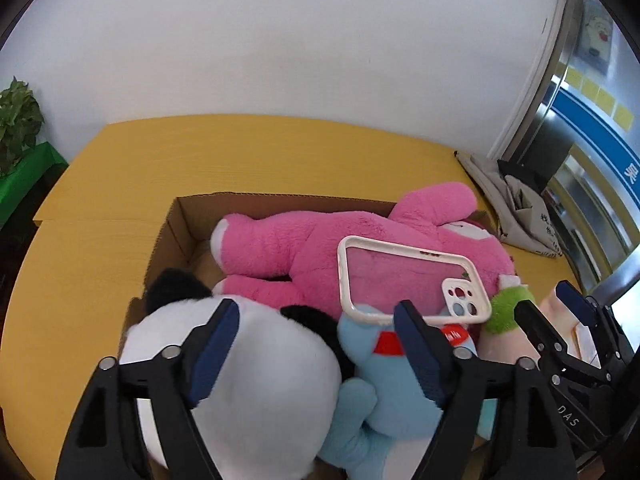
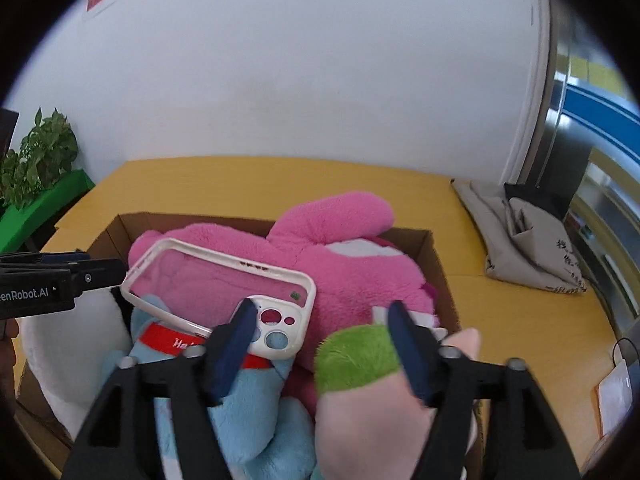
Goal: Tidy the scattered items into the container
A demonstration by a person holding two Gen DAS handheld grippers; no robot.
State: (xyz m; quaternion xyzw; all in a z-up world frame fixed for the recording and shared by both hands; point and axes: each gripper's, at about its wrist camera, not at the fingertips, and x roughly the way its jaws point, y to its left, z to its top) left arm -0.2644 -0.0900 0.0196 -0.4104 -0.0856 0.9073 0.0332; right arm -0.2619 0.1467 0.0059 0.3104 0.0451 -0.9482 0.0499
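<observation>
A cardboard box (image 1: 176,220) (image 2: 436,272) on the yellow table holds a big pink plush (image 1: 280,244) (image 2: 352,264). Nearer me lie a white and black panda plush (image 1: 260,380) (image 2: 68,344), a blue plush with a red collar (image 1: 392,392) (image 2: 256,408) and a pale pink plush with a green tuft (image 1: 506,312) (image 2: 356,360). A white-rimmed clear phone case (image 1: 464,300) (image 2: 276,332) lies loose on top of the pink and blue plushes. My left gripper (image 1: 316,320) (image 2: 80,272) hangs open over the panda and blue plush. My right gripper (image 2: 322,316) (image 1: 548,304) is open above the green tuft, its left finger over the case.
A grey cloth bag (image 1: 516,208) (image 2: 520,240) lies at the table's back right by a metal door frame. A potted plant (image 1: 16,120) (image 2: 40,152) on a green stand is at the left. Bare yellow table (image 1: 120,184) lies behind and left of the box. A white paper bag (image 2: 616,384) sits at the right.
</observation>
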